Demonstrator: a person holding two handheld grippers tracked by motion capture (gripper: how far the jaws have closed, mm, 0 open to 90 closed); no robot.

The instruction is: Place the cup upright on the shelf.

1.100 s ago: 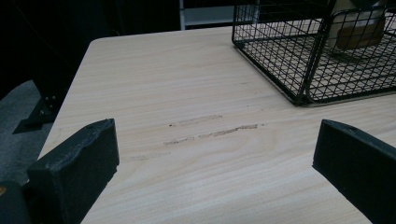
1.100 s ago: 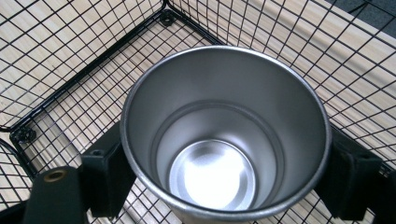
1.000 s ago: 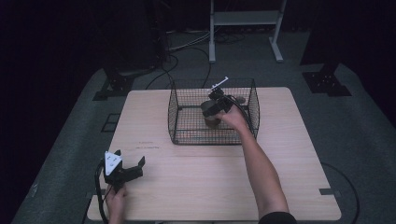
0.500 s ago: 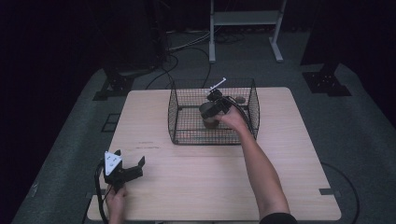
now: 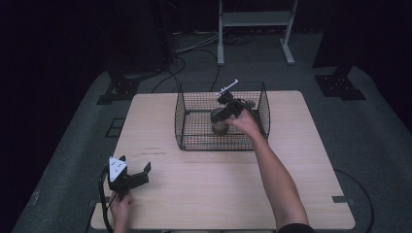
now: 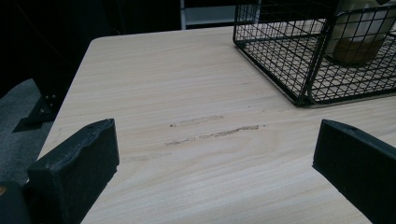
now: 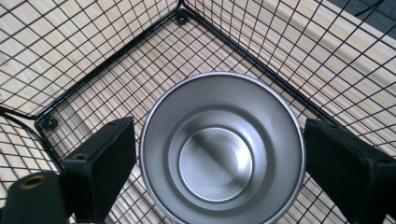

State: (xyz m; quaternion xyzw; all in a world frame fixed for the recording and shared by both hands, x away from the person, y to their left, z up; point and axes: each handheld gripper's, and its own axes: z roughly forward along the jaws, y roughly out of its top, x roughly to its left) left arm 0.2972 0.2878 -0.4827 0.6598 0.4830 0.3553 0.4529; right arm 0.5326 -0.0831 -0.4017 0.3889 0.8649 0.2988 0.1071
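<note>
A black wire basket point(image 5: 182, 121) stands at the middle of the wooden table. Inside it a steel cup point(image 7: 219, 154) stands upright, mouth up; from the side it looks pale with a brownish base point(image 6: 357, 39). My right gripper point(image 7: 219, 126) reaches down into the basket point(image 7: 116, 60) from above, open, one jaw on each side of the cup and close to its rim. In the high view that gripper point(image 5: 219, 118) sits over the cup point(image 5: 218, 128). My left gripper point(image 5: 135, 164) rests open near the table's front left, and nothing lies between its jaws point(image 6: 215, 135).
A second pale object point(image 5: 248, 103) lies at the basket's back right. Scuff marks point(image 6: 210, 130) cross the bare wood ahead of the left gripper. The table point(image 5: 311, 160) has open surface in front of and beside the basket. Stands and cables sit on the floor beyond.
The right gripper has sunk slightly lower and a little left over the cup inside the basket. The left gripper has not moved.
</note>
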